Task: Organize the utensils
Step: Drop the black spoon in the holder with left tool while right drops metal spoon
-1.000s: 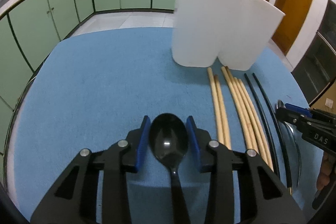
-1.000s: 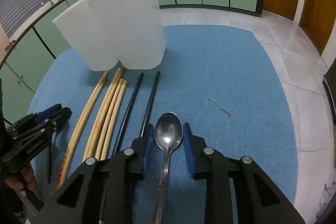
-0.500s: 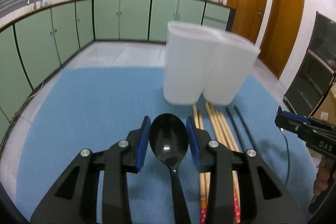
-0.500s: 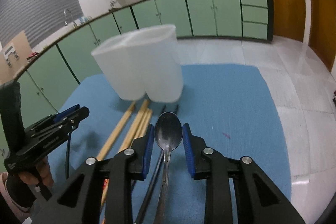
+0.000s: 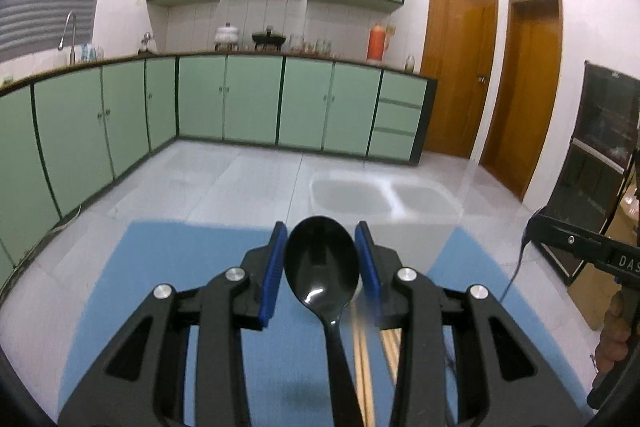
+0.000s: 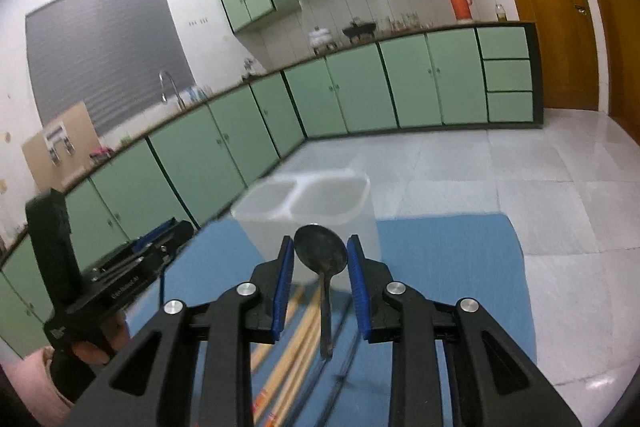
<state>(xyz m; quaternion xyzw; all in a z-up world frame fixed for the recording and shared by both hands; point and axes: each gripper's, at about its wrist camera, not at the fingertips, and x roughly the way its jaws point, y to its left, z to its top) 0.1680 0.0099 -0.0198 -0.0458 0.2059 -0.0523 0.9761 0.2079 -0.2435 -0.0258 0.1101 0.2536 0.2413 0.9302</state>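
Note:
In the left wrist view my left gripper [image 5: 321,253] is shut on a black plastic spoon [image 5: 321,267], bowl forward, lifted above the blue mat [image 5: 168,267]. In the right wrist view my right gripper [image 6: 320,263] is shut on a metal spoon [image 6: 320,251], also held in the air. A white two-compartment holder [image 5: 384,201] [image 6: 304,201] stands just beyond both spoons, its open top visible. Wooden chopsticks [image 5: 362,359] [image 6: 288,343] lie on the mat below the grippers. Each gripper shows in the other's view: the right gripper [image 5: 592,255] and the left gripper [image 6: 120,267].
Black chopsticks [image 6: 350,343] lie beside the wooden ones. The mat's far edge [image 6: 440,221] ends just behind the holder, with tiled floor [image 5: 240,179] beyond. Green cabinets [image 5: 248,107] line the far walls. A person's hand [image 5: 612,339] holds the right gripper.
Both grippers have risen and tipped upward with their spoons. The holder has dropped lower in both views, its open top now showing. The chopsticks have slipped mostly under the grippers.

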